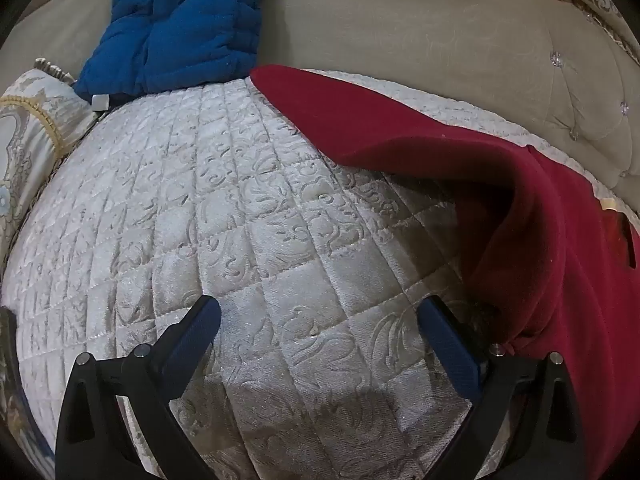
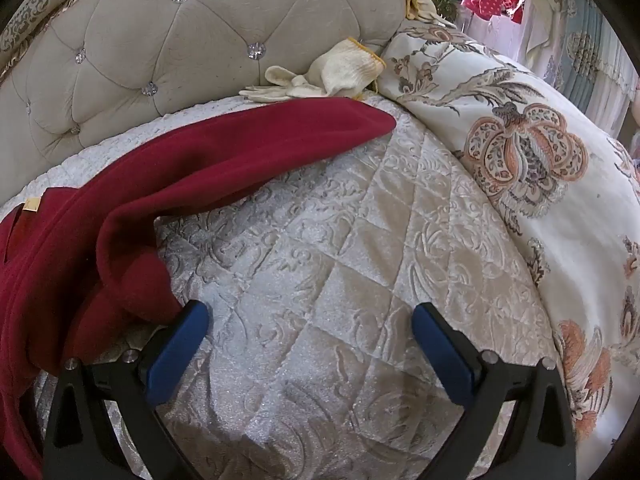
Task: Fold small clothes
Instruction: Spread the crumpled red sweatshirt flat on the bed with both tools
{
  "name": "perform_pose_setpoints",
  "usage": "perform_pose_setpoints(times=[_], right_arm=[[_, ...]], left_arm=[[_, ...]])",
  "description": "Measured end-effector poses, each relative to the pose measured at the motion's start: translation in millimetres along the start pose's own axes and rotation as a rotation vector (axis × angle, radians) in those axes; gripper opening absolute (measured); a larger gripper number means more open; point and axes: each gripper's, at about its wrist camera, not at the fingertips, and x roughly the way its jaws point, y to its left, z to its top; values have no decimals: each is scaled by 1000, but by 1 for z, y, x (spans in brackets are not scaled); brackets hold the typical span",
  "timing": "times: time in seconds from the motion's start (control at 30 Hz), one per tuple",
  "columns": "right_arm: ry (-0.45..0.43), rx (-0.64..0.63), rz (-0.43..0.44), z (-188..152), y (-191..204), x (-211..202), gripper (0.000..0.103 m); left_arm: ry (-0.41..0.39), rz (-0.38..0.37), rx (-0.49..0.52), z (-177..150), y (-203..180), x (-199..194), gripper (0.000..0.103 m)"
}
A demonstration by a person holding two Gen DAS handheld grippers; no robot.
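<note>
Dark red garment (image 1: 460,152), soft fleecy knit, lies on the quilted cream cover (image 1: 224,216) of the seat, one long sleeve stretched flat toward the tufted backrest (image 2: 132,60), the body rumpled into a raised fold. Small tan label (image 2: 32,204) at its neck. Left gripper (image 1: 320,312): blue-padded jaws spread wide, holding nothing, the right-hand finger just beside the red cloth. Right gripper (image 2: 310,316): jaws likewise apart, cloth bunched against its left finger. Knitted work gloves (image 2: 320,76) by the floral cushion (image 2: 520,152); puffy blue pad (image 1: 176,28) at the back.
</note>
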Motion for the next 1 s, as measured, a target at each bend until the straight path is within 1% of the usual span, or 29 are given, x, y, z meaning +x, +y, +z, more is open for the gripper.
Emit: perform_pose_setpoints(times=[0.07,0.23,0.3,0.37,0.43,0.47,0.5,0.6,0.7,0.83,0.93,1.0], right_arm=[[20,21,-3,-7,2,-9,103],[56,35,134,-32,7,-45,103],[36,29,175,-38,11,-67,103],[16,21,193,-39,14,-90,103],[22,-7,224,-38,23,-114,103],[29,-25,240,-39,28,-127,103],[28,-43,262,-42,32,-142,103],[4,-87,312,-48,50,-175,103],[20,-141,360,-58,73,-196,103],[46,-196,460,-68,99,-219,103],[69,-212,555,-71,127,-241,103],[65,-231,606,-72,139,-254,103]], left_arm=[[3,-4,-2,0,0,0,84],[3,-9,-6,0,-1,1,84],[4,-11,-7,0,0,1,84],[4,-14,-6,0,0,0,84],[16,-22,4,0,2,1,82],[17,-27,6,0,1,-3,80],[17,-32,6,-1,3,-5,75],[19,-29,4,-9,3,-18,66],[26,-35,24,-17,2,-34,62],[-27,-49,75,-25,-4,-66,62],[-53,-65,105,-26,-10,-88,62],[-77,-83,114,-28,-14,-105,62]])
